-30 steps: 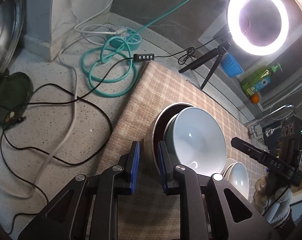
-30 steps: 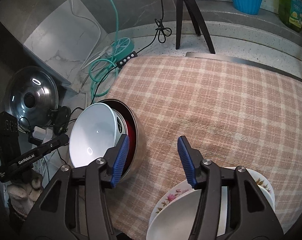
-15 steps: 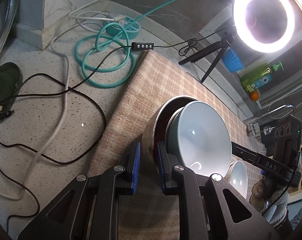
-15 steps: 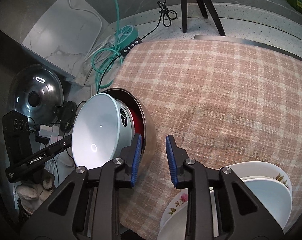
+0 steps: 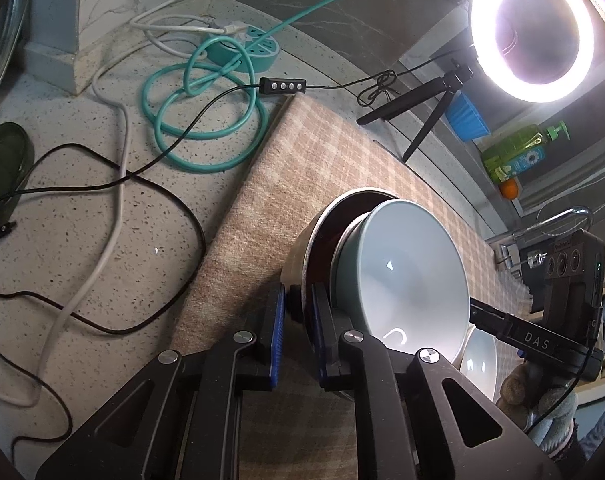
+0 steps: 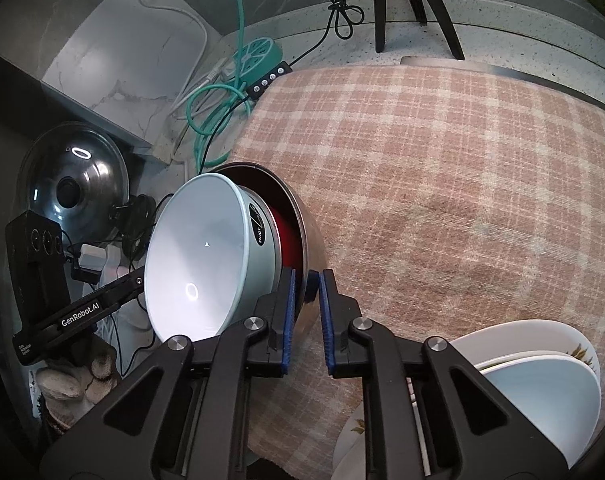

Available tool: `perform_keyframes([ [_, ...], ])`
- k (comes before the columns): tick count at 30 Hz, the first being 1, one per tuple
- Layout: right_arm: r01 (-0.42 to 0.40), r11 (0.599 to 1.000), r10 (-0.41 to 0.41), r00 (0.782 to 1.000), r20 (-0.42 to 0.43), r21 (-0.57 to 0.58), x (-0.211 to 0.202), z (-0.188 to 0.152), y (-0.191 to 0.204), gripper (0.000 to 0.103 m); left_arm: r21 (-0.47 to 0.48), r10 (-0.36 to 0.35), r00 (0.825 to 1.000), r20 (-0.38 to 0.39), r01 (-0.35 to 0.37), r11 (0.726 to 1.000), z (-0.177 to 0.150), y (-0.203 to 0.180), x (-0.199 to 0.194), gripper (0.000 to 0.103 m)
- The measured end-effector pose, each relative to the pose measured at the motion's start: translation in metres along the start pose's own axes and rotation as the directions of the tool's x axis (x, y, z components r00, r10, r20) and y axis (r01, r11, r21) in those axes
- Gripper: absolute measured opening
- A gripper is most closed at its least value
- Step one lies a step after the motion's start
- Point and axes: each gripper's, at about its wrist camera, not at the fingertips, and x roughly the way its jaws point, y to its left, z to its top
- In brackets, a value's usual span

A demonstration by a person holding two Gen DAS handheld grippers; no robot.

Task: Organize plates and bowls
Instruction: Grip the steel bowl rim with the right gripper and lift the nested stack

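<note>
Both grippers clamp opposite rims of a round stainless-steel bowl (image 6: 310,240) on the beige checked cloth (image 6: 442,168): left gripper (image 5: 296,300), right gripper (image 6: 305,280). Inside leans a pale blue ceramic bowl (image 6: 198,256) marked "ENJOY". The gripper bodies read "GenRobot.AI" and "DAS".

The cloth (image 6: 442,168) is a beige-pink plaid with pale lines. On it sits a steel bowl (image 6: 316,248) with a red lining, holding a pale blue bowl (image 6: 202,256) with a black label. Gripper pads (image 6: 288,320) are blue on black fingers. The coiled cable (image 5: 206,120) is teal, and the countertop (image 5: 82,208) is speckled grey.
</note>
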Motion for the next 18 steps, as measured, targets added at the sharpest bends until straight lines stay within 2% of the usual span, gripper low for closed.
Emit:
perform_keyframes([
  [10,0.024,1.0,-0.024,1.0,0.011,-0.008,-0.004,-0.003,0.005,0.012,0.039,0.029,1.0,0.003,-0.029,0.999,-0.002,-0.006,-0.001,0.01],
  [18,0.021,1.0,-0.021,0.999,0.029,0.0,-0.019,-0.009,0.006,0.012,0.055,0.021,1.0,0.016,-0.021,0.998,-0.005,-0.016,-0.009,0.01],
])
